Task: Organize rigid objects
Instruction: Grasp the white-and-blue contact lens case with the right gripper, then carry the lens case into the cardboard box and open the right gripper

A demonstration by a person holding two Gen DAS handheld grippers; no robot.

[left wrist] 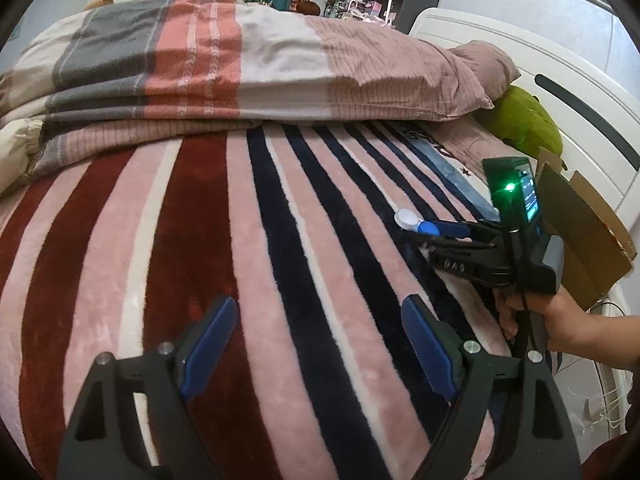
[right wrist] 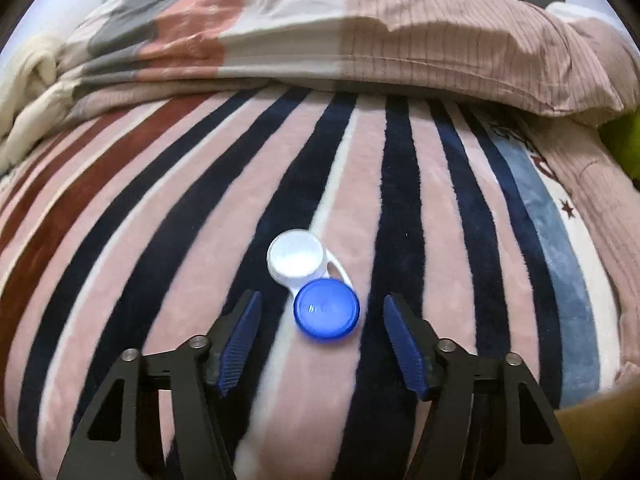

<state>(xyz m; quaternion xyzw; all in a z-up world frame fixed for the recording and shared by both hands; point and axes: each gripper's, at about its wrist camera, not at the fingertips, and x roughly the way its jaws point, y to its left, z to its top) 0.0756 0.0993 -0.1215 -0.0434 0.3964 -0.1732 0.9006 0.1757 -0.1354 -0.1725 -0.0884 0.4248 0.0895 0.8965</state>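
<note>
A contact lens case (right wrist: 310,280) lies flat on the striped fleece blanket (right wrist: 200,220), a white body with two round wells side by side. The far well wears a white cap (right wrist: 296,258) and the near one a blue cap (right wrist: 327,311); both are capped, so what they hold cannot be seen. Its long axis runs from the blue cap, nearest the camera, up and slightly left to the white cap, roughly along the blanket's stripes. The right gripper (right wrist: 322,340) hangs just above the blanket with its jaws spread wide, holding nothing, the blue cap lying between its blue fingertips (right wrist: 244,320) and apart from both. From the left wrist view the case (left wrist: 416,222) shows at the tip of that gripper (left wrist: 444,232). The left gripper (left wrist: 316,320) is also wide open and empty, over bare stripes well to the left. A folded duvet (left wrist: 240,60) lies beyond, and a cardboard box (left wrist: 580,232) stands at the bed's right edge.
</note>
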